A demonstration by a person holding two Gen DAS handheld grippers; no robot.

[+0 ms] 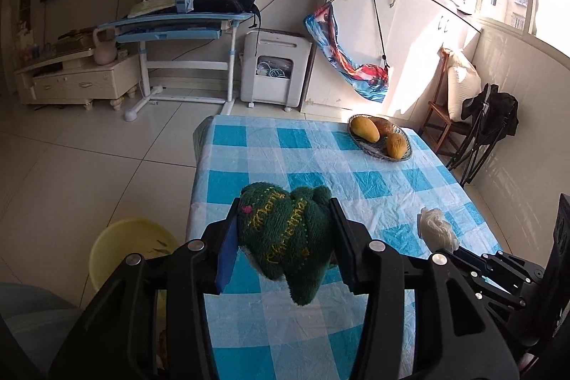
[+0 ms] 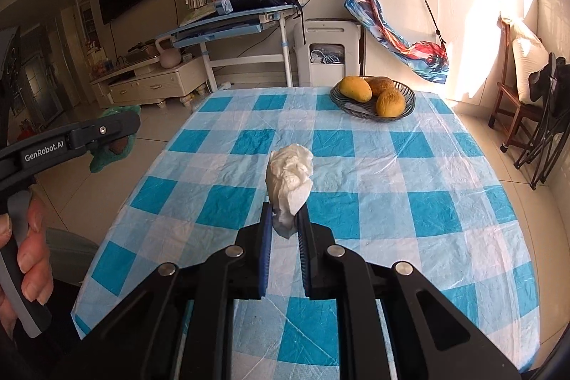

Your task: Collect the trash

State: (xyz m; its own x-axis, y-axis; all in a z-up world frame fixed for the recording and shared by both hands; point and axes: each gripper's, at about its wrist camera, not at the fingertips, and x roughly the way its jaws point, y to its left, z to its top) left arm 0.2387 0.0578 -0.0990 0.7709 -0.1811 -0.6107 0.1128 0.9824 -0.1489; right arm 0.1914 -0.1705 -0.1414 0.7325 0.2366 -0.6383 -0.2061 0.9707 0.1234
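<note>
The left gripper is clamped on a green knitted plush toy, which is squeezed between the two fingers, the blue pad of the left finger pressed into its side. The toy bears yellow stitched lettering and a small pink mark, and its lower end hangs free below the fingers, above the blue and white checked tablecloth. In the right wrist view the same toy is seen at the far left, carried beyond the table's left edge, with a hand wrapped around the gripper's handle.

The right gripper is closed tight on a crumpled white tissue. Only the tissue's lower tail is pinched between the pads; the bulk of it stands up above and ahead of the fingertips, lifted clear of the cloth. From the left wrist view the tissue is seen to the right of the toy, at the tip of the right tool.

A yellow basin stands on the tiled floor beside the table's left edge, below and to the left of the toy. A wire basket with mangoes rests at the far right part of the table, well apart from both grippers.
</note>
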